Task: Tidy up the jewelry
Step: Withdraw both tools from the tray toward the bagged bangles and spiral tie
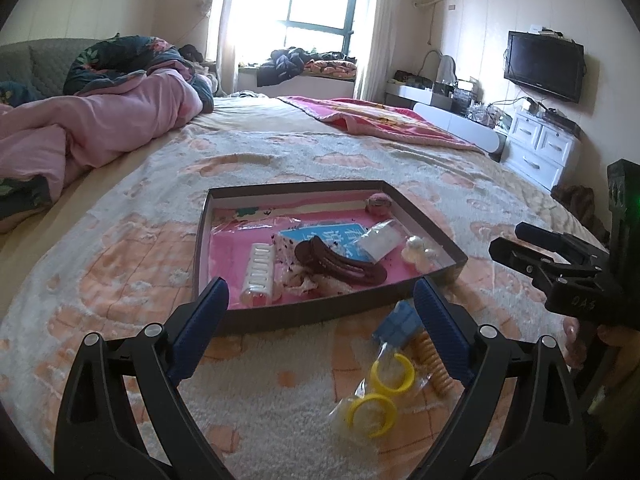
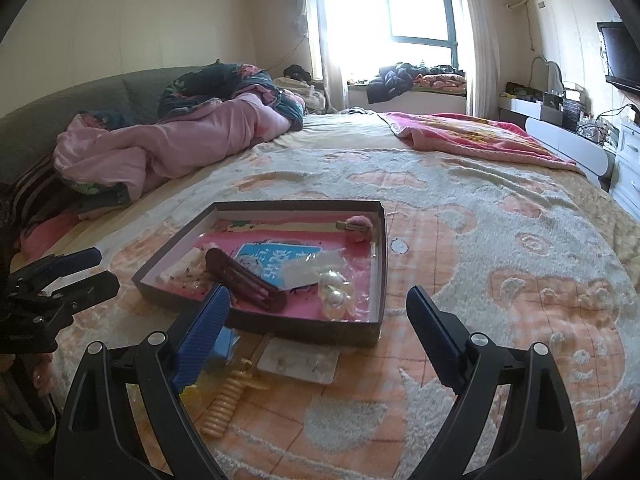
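Note:
A shallow dark box lies on the bed. It holds a brown hair clip, a white comb clip, pearl pieces, a clear packet and a pink fuzzy clip. In front of the box lie yellow rings in a bag, a tan spiral tie, a blue piece and a clear earring card. My left gripper is open and empty over these loose items. My right gripper is open and empty at the box's near edge.
The bed's patterned blanket stretches to the right. A pink quilt is heaped at the back left. A red blanket lies at the back. Dressers and a TV stand by the right wall.

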